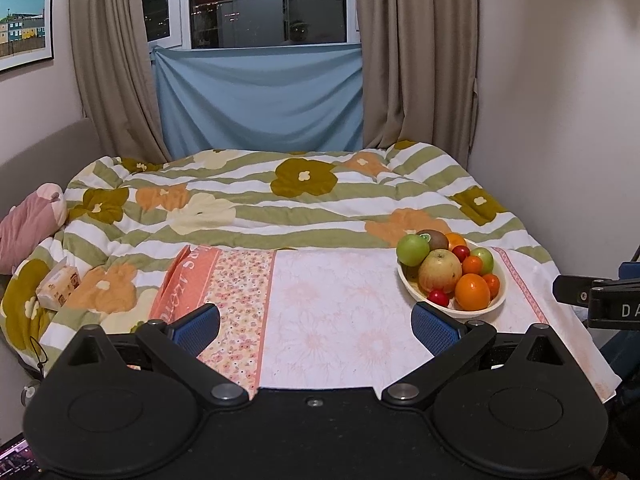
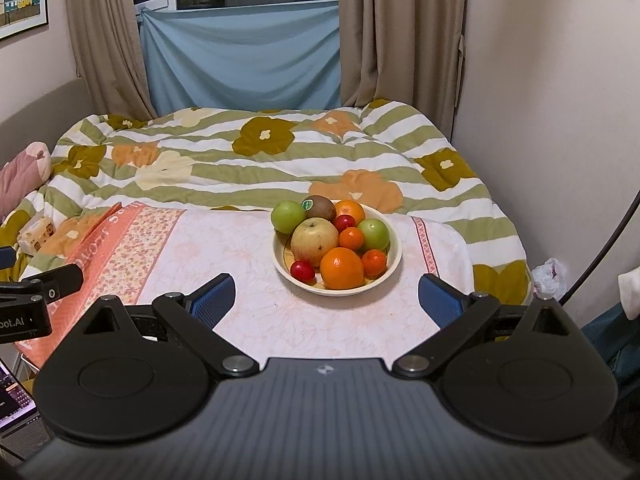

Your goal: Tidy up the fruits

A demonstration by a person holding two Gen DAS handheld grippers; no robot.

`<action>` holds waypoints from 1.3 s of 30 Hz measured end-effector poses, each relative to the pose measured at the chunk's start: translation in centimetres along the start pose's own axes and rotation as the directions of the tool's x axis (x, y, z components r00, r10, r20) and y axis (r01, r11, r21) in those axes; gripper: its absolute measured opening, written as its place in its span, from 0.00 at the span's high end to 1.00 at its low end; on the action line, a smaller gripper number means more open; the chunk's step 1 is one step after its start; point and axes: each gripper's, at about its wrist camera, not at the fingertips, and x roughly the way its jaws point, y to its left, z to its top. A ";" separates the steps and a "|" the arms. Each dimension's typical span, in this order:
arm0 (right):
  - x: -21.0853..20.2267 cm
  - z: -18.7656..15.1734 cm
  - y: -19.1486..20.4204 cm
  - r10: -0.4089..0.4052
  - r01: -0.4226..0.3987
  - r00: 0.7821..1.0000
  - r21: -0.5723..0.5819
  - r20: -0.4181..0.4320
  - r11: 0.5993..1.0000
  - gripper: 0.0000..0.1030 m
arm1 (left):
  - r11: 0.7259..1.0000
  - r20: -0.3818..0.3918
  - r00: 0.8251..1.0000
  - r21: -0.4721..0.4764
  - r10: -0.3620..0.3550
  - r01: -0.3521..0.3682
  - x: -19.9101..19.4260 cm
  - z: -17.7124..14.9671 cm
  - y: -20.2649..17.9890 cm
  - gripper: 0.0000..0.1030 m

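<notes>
A cream bowl (image 2: 394, 268) (image 1: 498, 300) heaped with fruit sits on a pink floral cloth (image 2: 224, 248) (image 1: 328, 288) over a table. In it lie a large yellow apple (image 2: 314, 242), a big orange (image 2: 342, 268), two green apples (image 2: 288, 216), a kiwi (image 2: 319, 208), small oranges and red plums (image 2: 302, 270). My right gripper (image 2: 326, 296) hovers just in front of the bowl, open, nothing between its blue pads (image 2: 212, 300). My left gripper (image 1: 316, 326) is open and empty over the cloth, with the bowl ahead to its right.
Behind the table lies a bed with a floral striped duvet (image 1: 280, 196), a pink plush (image 1: 28, 224) and a tissue pack (image 1: 58, 284) at its left. Curtains, a blue sheet and a window stand beyond. A wall (image 2: 560, 120) runs close on the right.
</notes>
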 end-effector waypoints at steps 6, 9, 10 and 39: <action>0.1 -0.1 0.3 0.002 -0.002 1.000 0.000 -0.006 1.000 0.00 | 1.000 -0.008 1.000 -0.002 0.003 -0.003 -0.1 -0.2 0.2 0.00; 0.3 0.0 0.3 0.003 -0.003 1.000 0.000 -0.011 1.000 0.00 | 1.000 -0.013 1.000 -0.003 0.005 -0.005 0.0 -0.1 0.3 0.00; 0.3 0.0 0.3 0.003 -0.003 1.000 0.001 -0.012 1.000 0.00 | 1.000 -0.014 1.000 -0.003 0.005 -0.005 0.0 -0.1 0.3 0.00; 0.5 -0.1 0.3 0.007 -0.007 1.000 0.002 -0.012 1.000 0.00 | 1.000 -0.008 1.000 0.004 0.012 -0.012 -0.3 -0.2 0.0 0.00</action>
